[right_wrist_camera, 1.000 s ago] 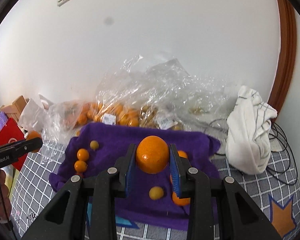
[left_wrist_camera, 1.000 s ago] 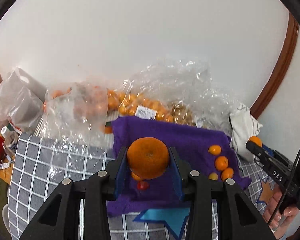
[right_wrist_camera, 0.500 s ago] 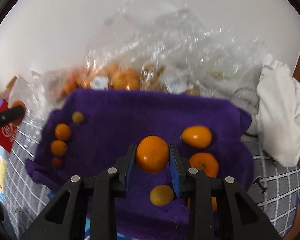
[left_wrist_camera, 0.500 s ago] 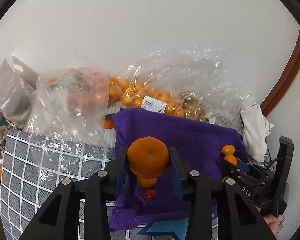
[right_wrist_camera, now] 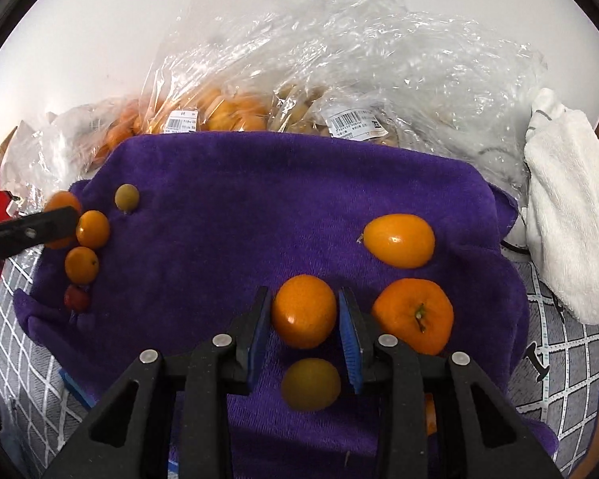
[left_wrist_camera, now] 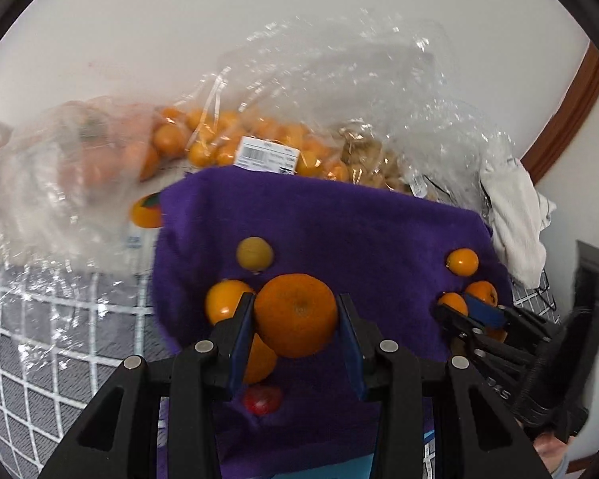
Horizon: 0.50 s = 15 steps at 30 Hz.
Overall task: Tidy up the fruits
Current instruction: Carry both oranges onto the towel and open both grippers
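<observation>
A purple towel (left_wrist_camera: 339,231) (right_wrist_camera: 259,199) lies on the grid-patterned table. My left gripper (left_wrist_camera: 295,319) is shut on a large orange mandarin (left_wrist_camera: 295,315), low over the towel's left part, beside two small oranges (left_wrist_camera: 223,303), a yellowish fruit (left_wrist_camera: 254,253) and a red cherry tomato (left_wrist_camera: 262,399). My right gripper (right_wrist_camera: 304,319) is shut on a small orange (right_wrist_camera: 304,311) low over the towel's right part, with a mandarin (right_wrist_camera: 413,315), an oval orange (right_wrist_camera: 399,240) and a yellow fruit (right_wrist_camera: 310,384) around it.
Clear plastic bags of oranges (left_wrist_camera: 235,139) (right_wrist_camera: 227,111) and crumpled plastic (right_wrist_camera: 399,60) line the wall behind the towel. A white cloth (right_wrist_camera: 567,215) lies at the right. The left gripper's tip (right_wrist_camera: 28,231) shows at the left edge of the right wrist view.
Both grippers have moved forward and down toward the towel, each still holding its fruit. The fruits on the towel now look much nearer.
</observation>
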Each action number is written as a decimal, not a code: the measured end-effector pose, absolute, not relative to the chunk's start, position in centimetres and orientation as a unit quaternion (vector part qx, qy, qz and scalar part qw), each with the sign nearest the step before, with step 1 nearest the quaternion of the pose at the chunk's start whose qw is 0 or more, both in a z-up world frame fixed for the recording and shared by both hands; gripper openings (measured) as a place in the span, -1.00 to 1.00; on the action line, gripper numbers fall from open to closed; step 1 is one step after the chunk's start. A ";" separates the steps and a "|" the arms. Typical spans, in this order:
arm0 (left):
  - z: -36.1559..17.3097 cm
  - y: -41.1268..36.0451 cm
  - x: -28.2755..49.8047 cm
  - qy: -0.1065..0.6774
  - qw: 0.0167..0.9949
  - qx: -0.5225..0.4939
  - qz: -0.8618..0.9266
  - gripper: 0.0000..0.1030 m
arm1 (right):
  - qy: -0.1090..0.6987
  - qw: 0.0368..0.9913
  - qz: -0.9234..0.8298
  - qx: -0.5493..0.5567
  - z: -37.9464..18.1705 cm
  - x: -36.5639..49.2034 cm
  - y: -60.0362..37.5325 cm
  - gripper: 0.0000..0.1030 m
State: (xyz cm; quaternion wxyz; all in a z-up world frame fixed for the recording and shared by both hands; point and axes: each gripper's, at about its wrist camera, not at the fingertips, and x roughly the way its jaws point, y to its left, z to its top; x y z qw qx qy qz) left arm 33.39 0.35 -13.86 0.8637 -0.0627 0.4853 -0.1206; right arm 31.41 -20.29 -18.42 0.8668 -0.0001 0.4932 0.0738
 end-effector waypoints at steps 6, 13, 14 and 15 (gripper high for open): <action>-15.3 -1.0 34.3 0.499 0.856 -0.053 -0.124 -0.26 | 0.464 0.883 0.060 -0.009 -15.5 29.9 -21.4 -0.10; -16.7 -2.3 34.0 0.503 0.857 -0.016 -0.109 -0.26 | 0.446 0.894 0.044 0.004 -13.7 28.1 -22.6 -0.10; -16.8 -2.3 34.0 0.504 0.857 -0.016 -0.107 -0.26 | 0.446 0.894 0.040 0.004 -13.6 27.9 -22.8 -0.10; -16.8 -2.3 34.0 0.505 0.856 -0.016 -0.107 -0.25 | 0.446 0.894 0.037 0.005 -13.6 27.7 -22.9 -0.10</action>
